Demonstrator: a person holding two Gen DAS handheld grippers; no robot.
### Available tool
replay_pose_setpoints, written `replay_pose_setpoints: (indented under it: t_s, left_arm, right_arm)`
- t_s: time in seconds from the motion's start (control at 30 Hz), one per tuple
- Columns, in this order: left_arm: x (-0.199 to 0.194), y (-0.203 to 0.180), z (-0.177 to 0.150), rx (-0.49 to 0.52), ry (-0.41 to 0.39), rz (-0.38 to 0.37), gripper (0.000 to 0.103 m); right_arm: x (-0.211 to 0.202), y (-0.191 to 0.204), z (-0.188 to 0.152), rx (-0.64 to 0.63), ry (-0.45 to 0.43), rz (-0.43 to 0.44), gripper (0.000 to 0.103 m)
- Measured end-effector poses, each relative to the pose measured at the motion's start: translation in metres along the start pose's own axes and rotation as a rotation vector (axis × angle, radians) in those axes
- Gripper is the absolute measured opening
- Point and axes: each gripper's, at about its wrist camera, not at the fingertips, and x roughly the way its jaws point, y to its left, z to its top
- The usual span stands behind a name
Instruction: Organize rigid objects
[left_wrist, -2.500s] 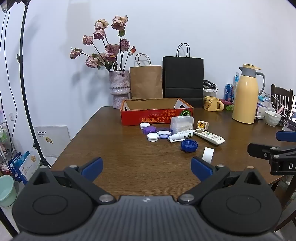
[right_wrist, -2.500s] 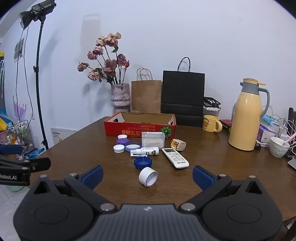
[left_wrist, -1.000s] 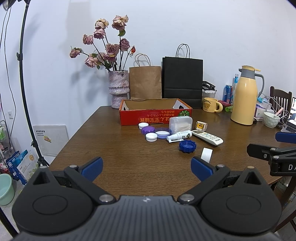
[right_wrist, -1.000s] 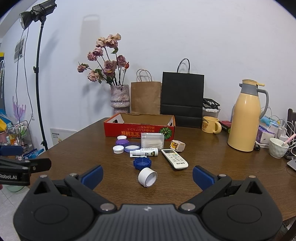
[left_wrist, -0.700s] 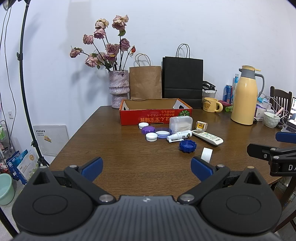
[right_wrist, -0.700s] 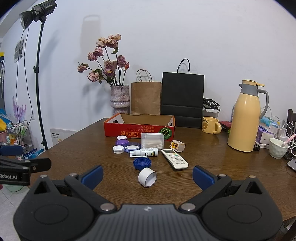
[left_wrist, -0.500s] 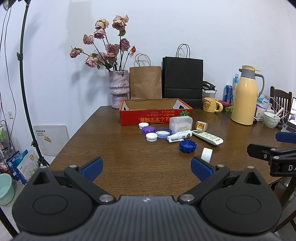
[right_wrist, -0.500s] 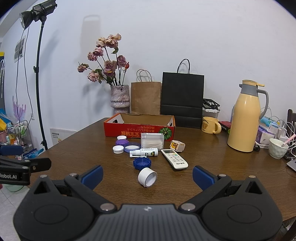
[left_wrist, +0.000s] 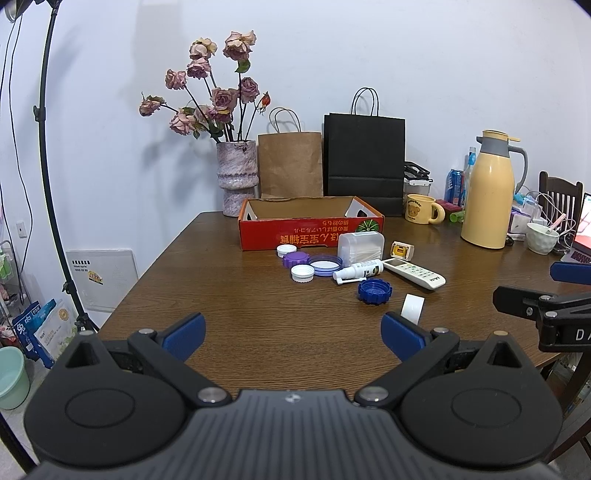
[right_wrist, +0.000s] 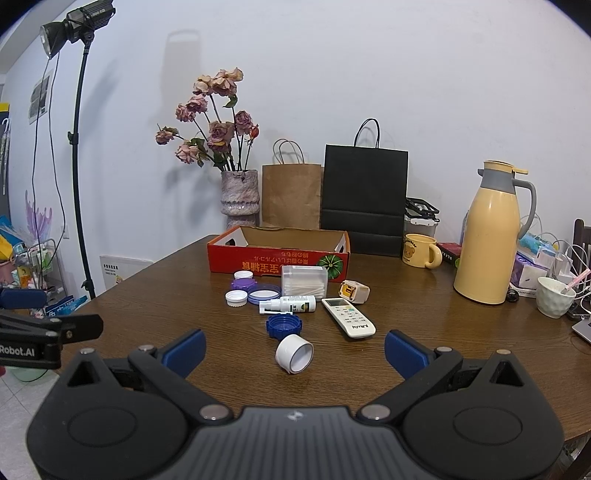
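A red cardboard box (left_wrist: 312, 229) (right_wrist: 279, 258) stands open at the table's middle back. In front of it lie several lids, a blue cap (left_wrist: 374, 291) (right_wrist: 283, 325), a white cap on its side (right_wrist: 294, 353) (left_wrist: 413, 308), a spray bottle (left_wrist: 360, 270) (right_wrist: 291, 305), a white remote (left_wrist: 413, 272) (right_wrist: 348, 322), a clear swab box (left_wrist: 360, 248) (right_wrist: 304, 281) and a small yellow-white device (left_wrist: 402, 249) (right_wrist: 354, 291). My left gripper (left_wrist: 291, 334) is open and empty, short of them. My right gripper (right_wrist: 294, 350) is open, with the white cap lying between its fingers' line of sight.
A vase of roses (left_wrist: 238, 177), a brown bag (left_wrist: 290, 164) and a black bag (left_wrist: 364, 162) stand behind the box. A yellow mug (left_wrist: 421, 209), a yellow thermos (left_wrist: 487, 192) and a white bowl (left_wrist: 541, 238) are at the right. A light stand (right_wrist: 79, 155) is left.
Both views have shifted very slightly; the objects on the table have not moved and both grippers stay open.
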Motion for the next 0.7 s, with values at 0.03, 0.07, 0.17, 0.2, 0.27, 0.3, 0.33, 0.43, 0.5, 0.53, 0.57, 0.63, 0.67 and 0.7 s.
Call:
replay_pose_setpoints:
  t_s: [0.03,0.07,0.17,0.2,0.27,0.3,0.33,0.43,0.5,0.53,0.57,0.63,0.67,0.7]
  left_arm:
    - [0.0,0.0001,0.0,0.0,0.0,0.0,0.103]
    - [0.0002,0.0002,0.0001,0.0,0.0,0.0,0.103]
    - [-0.0001,0.0003,0.0001,0.0,0.0,0.0,0.103]
    - [0.0,-0.0001,0.0,0.0,0.0,0.0,0.103]
    - [0.0001,0.0002,0.0001,0.0,0.0,0.0,0.103]
    - [0.0,-0.0001,0.0,0.0,0.0,0.0,0.103]
    - [0.0,0.0,0.0,0.0,0.0,0.0,0.103]
    - [0.0001,0.0002,0.0001,0.0,0.001,0.0,0.103]
    - [0.0,-0.0001,-0.0001,0.0,0.0,0.0,0.103]
    - [0.0,0.0,-0.0002,0.0,0.0,0.0,0.103]
    - [0.0,-0.0001,-0.0001,0.0,0.0,0.0,0.103]
    - [0.0004,0.0,-0.0001,0.0,0.002,0.001,0.103]
    - [0.0011,0.0001,-0.0001,0.0,0.004,0.001,0.103]
    - [0.0018,-0.0002,0.0,-0.001,0.006,0.001,0.103]
  right_arm:
    - [0.0001,-0.0007,0.0002,0.0,0.0,0.0,0.103]
    - [-0.0002,0.0001,0.0,0.0,0.0,0.0,0.103]
    - [-0.0001,0.0001,-0.0002,0.0,0.0,0.0,0.103]
    - [0.0001,-0.0004,-0.0001,0.0,0.0,0.0,0.103]
    - [0.0003,0.0,-0.0004,-0.001,-0.001,0.0,0.103]
    - [0.0004,-0.0001,-0.0005,-0.001,-0.001,0.0,0.103]
    - [0.0006,-0.0003,-0.0005,-0.001,-0.001,0.0,0.103]
    - [0.0011,-0.0004,-0.0008,-0.001,0.0,0.0,0.103]
    - [0.0015,-0.0005,-0.001,-0.002,0.0,0.0,0.103]
    - [0.0018,-0.0007,-0.0012,-0.002,0.002,0.0,0.103]
    - [0.0021,-0.0007,-0.0014,-0.002,0.002,0.0,0.103]
    - [0.0026,-0.0031,-0.0017,-0.003,0.004,0.0,0.103]
    - [0.0027,-0.0032,-0.0017,-0.005,0.005,0.0,0.103]
    - [0.0032,-0.0039,-0.0017,-0.007,0.006,0.0,0.103]
